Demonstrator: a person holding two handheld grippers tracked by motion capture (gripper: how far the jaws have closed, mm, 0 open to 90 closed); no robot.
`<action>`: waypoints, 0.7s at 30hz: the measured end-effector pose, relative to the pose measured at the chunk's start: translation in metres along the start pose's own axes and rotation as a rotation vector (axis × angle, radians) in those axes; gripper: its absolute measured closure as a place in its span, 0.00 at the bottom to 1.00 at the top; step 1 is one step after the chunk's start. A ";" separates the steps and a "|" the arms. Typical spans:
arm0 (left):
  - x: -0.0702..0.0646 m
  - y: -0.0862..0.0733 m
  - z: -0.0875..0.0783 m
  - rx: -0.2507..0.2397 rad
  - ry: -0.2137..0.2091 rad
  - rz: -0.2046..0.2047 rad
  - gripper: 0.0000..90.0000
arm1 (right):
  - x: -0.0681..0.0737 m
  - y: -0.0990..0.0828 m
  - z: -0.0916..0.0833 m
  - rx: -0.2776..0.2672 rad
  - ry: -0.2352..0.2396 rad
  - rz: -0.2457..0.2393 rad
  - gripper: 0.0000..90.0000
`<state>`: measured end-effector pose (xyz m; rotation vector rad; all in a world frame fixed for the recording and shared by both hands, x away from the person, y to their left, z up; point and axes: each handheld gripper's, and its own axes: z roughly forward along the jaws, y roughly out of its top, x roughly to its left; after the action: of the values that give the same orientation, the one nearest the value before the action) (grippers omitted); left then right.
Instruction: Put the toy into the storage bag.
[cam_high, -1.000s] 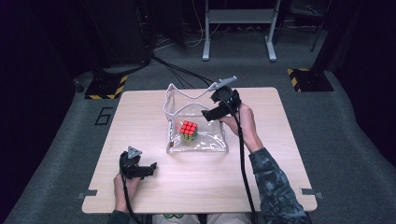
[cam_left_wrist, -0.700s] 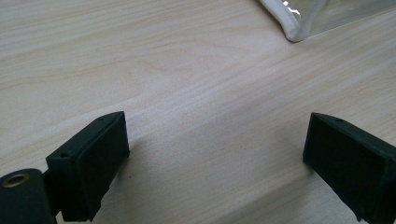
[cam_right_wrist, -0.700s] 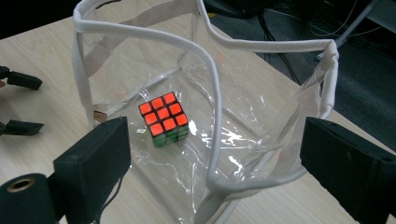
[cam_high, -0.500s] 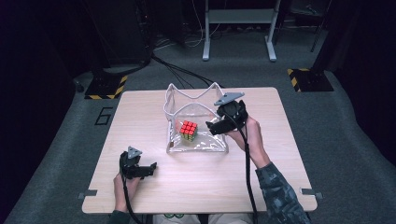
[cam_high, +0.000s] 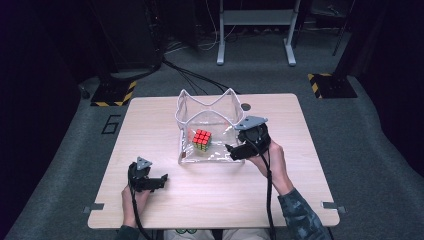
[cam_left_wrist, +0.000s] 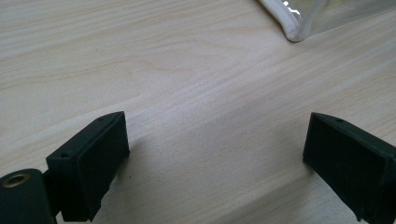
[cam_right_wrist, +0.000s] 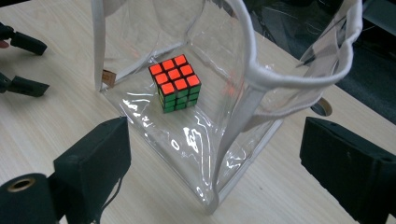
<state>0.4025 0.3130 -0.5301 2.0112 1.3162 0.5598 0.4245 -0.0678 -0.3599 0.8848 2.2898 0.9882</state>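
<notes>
Over on the left, the left gripper (cam_high: 159, 181) sits low on the counter (cam_high: 150, 130), jaws spread wide with nothing between them but bare wood, well apart from the action. Moving across to the middle: a clear plastic bag (cam_high: 186, 116) with white trim stands open on the counter, and the cube (cam_high: 202, 139), red face up, rests on the bag's floor inside. Now the right gripper (cam_high: 231, 151) — it hangs just beside the bag's near right corner, jaws wide apart, holding nothing, the white-trimmed corner seam (cam_right_wrist: 233, 140) rising between them in the right gripper view. Here's the danger, I'd say: that bag is flimsy. Close on the soft wall carelessly and it may buckle or tip, sending the cube sliding. Reach in too bluntly and a jaw could snag the rim (cam_right_wrist: 280, 77), dragging the whole bag across the counter.
</notes>
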 end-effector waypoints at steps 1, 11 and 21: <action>0.000 0.000 0.000 0.001 0.000 0.001 0.07 | 0.001 -0.003 0.000 0.007 0.002 0.005 0.09; 0.000 0.000 0.000 0.001 0.000 0.001 0.07 | 0.004 -0.028 0.005 0.029 0.012 0.017 0.09; 0.000 0.000 0.000 0.001 0.002 0.003 0.07 | 0.010 -0.046 0.012 0.045 0.017 0.030 0.09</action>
<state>0.4024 0.3130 -0.5300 2.0141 1.3151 0.5631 0.4084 -0.0792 -0.4047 0.9350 2.3276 0.9635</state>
